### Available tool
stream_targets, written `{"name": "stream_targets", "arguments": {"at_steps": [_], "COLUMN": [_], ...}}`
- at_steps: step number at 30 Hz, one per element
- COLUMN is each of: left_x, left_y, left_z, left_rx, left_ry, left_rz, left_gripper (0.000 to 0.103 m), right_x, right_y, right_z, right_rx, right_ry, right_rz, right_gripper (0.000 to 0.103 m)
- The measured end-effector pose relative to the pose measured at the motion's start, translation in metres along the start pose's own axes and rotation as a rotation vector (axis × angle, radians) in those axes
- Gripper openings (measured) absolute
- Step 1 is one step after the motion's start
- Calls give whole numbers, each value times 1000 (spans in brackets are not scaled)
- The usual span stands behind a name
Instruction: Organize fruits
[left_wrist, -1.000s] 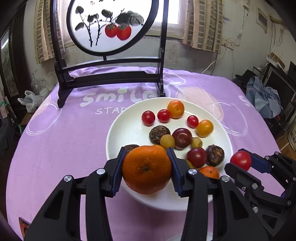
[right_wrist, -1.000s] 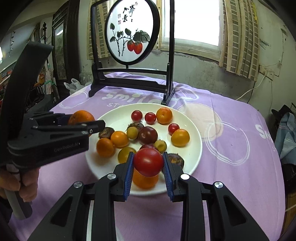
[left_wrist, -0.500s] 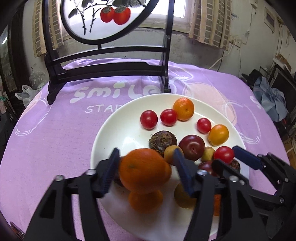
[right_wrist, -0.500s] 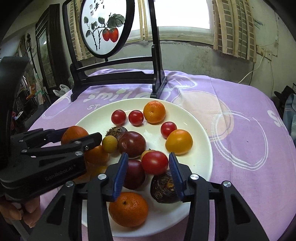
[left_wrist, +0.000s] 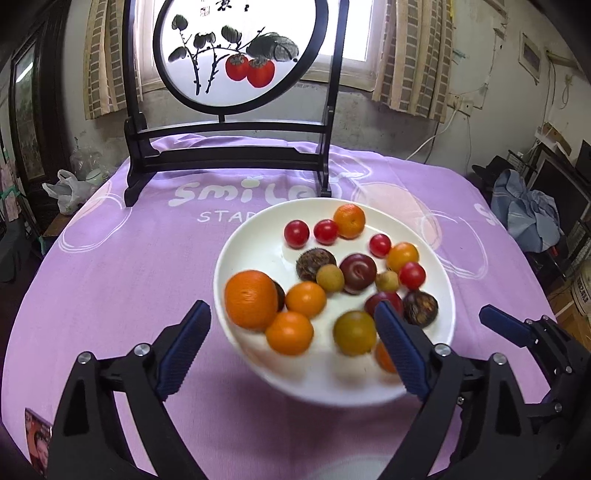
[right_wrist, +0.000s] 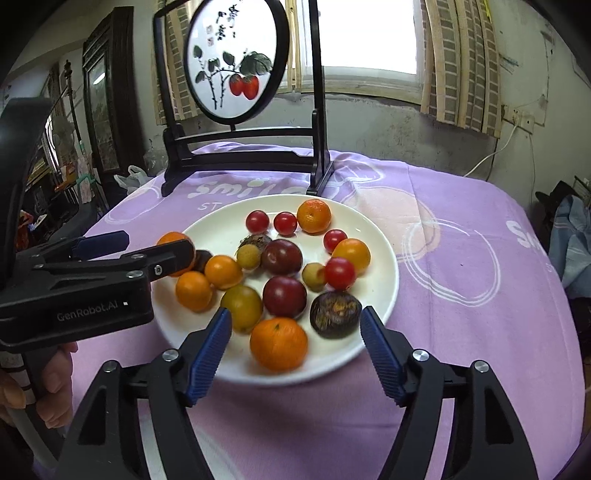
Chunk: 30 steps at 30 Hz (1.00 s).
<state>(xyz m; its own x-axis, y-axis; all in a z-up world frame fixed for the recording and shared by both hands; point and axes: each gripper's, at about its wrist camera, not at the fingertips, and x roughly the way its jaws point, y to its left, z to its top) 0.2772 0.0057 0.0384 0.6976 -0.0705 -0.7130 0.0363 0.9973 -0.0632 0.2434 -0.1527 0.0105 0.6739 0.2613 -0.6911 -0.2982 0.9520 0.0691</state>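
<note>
A white plate (left_wrist: 240, 243) (right_wrist: 389, 280) on the purple cloth holds several small fruits. The large orange (left_wrist: 251, 299) (right_wrist: 171, 238) lies at the plate's left edge, free of my left gripper (left_wrist: 291, 321), whose jaws are opening wide with no pad touching any fruit. In the right wrist view the red tomato (right_wrist: 340, 273) rests among the fruits, beyond my right gripper (right_wrist: 295, 321). Its jaws are opening too, and only a small orange (right_wrist: 279, 343) lies loose on the plate between them. One black finger (right_wrist: 173, 254) of the left gripper partly hides the large orange.
A black wooden stand (left_wrist: 229, 155) (right_wrist: 243, 147) with a round painted screen rises behind the plate. A white plastic bag (left_wrist: 64, 188) sits off the table's left, a heap of cloth (left_wrist: 532, 214) off its right. A person's hand (right_wrist: 55, 384) holds the left gripper's handle.
Both grippers opened and drew back from the plate. The large orange left the left jaws and the red tomato left the right jaws; both now lie on the plate.
</note>
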Motion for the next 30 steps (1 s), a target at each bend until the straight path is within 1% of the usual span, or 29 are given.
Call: {"name": "stream_targets", "arguments": {"at_steps": [3, 6, 10, 14, 18, 21, 24, 27, 29, 30], "left_x": [-18, -34, -51, -64, -74, -78, -80, -75, -68, -66], "left_y": [-5, -13, -17, -22, -23, -22, -19, -17, -14, -13], "left_z": [-19, -47, -77, -101, -119, -130, -137, -144, -149, -152], "left_rx": [20, 60, 66, 67, 63, 50, 41, 48, 52, 51], "left_ry": [-4, -1, 6, 24, 36, 43, 30, 52, 73, 79], "left_rz": [-6, -9, -21, -36, -45, -45, -43, -48, -41, -33], "left_gripper": [89, 89, 89, 89, 89, 89, 89, 90, 93, 93], "right_x": [-18, -33, -48, -56, -62, -68, -70, -69, -68, -67], "right_y": [4, 8, 9, 4, 3, 5, 9, 9, 8, 7], "right_z": [-18, -39, -64, -86, -100, -108, -117, -123, -127, -128], "right_rx": [-8, -9, -10, 21, 45, 48, 37, 34, 44, 49], "right_ry": [5, 14, 21, 40, 48, 43, 40, 51, 66, 77], "right_rz": [-5, -10, -44, -52, -59, -57, -54, -45, -38, -36], "right_gripper": [75, 76, 76, 76, 77, 80, 80, 80, 80, 80]}}
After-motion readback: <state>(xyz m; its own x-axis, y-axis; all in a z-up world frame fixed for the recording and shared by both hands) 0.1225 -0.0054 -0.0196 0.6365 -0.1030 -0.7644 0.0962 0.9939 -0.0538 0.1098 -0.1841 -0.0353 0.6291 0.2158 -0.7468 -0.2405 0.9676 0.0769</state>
